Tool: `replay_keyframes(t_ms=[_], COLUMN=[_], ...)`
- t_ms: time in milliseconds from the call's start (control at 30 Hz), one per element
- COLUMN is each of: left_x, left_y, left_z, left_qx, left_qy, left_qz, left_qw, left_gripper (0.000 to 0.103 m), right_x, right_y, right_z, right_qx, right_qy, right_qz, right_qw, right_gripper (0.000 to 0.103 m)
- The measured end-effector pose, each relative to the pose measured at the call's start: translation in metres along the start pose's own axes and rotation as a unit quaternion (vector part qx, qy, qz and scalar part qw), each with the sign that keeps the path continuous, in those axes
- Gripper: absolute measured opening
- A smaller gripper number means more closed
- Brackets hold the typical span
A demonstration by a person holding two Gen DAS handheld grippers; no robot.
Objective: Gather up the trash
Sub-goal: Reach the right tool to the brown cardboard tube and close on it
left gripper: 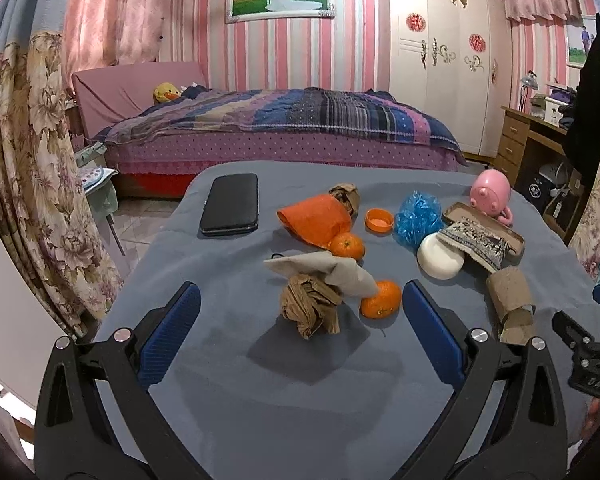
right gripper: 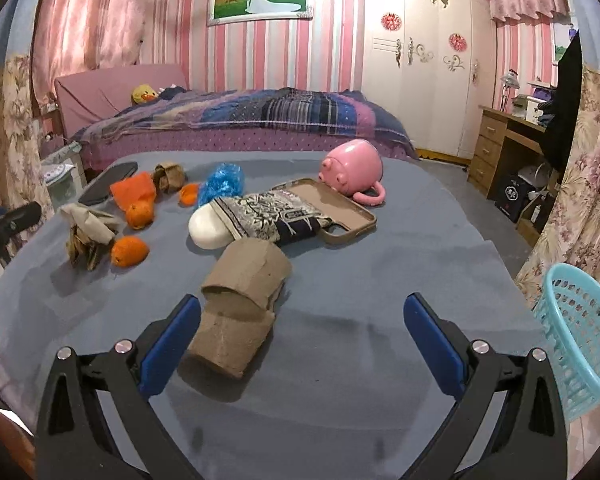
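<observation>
Both grippers (left gripper: 300, 312) (right gripper: 300, 324) hover level, jaws wide.

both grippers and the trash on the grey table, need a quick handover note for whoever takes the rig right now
Left gripper: open, empty, framing the crumpled brown paper wad.
Right gripper: open, empty, with the flattened brown cardboard tube beside its left finger.
The turquoise plastic basket sits at the table's right edge; its inside is not visible.
Done: no pickup in progress.
Left: the wad, the tube, the crumpled blue plastic bag, the orange plastic wrapper and the small orange cap.
</observation>
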State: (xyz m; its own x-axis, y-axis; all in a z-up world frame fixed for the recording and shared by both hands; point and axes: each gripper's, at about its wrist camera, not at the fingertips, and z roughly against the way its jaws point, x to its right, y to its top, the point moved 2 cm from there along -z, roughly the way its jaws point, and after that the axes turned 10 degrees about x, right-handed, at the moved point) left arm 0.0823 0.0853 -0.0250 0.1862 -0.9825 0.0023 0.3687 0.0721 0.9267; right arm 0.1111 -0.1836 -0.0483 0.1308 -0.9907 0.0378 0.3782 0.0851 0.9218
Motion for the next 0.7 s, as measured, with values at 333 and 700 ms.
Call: replay_keyframes(t_ms=[333, 700], left_x=[0.003, 0.019], left_y=[-0.002, -0.003], left_z=[-0.004, 0.0], left_qx=[-0.01, -0.01], left_qy=[-0.007, -0.023], left_qz=[0.001, -0.006], left_qw=[0.9999, 0.9997], left_gripper=[0.098, 0.098], right_x=[-0.026, -0.039], right_y=[-0.012, -0.022], right_z=[-0.026, -0.034], right_qx=[-0.051, -0.091], right_qy=[0.036, 0.061], right_qz=[-0.001, 0.048], right_qw=[0.998, 0.993], right_gripper=[0.099, 0.057])
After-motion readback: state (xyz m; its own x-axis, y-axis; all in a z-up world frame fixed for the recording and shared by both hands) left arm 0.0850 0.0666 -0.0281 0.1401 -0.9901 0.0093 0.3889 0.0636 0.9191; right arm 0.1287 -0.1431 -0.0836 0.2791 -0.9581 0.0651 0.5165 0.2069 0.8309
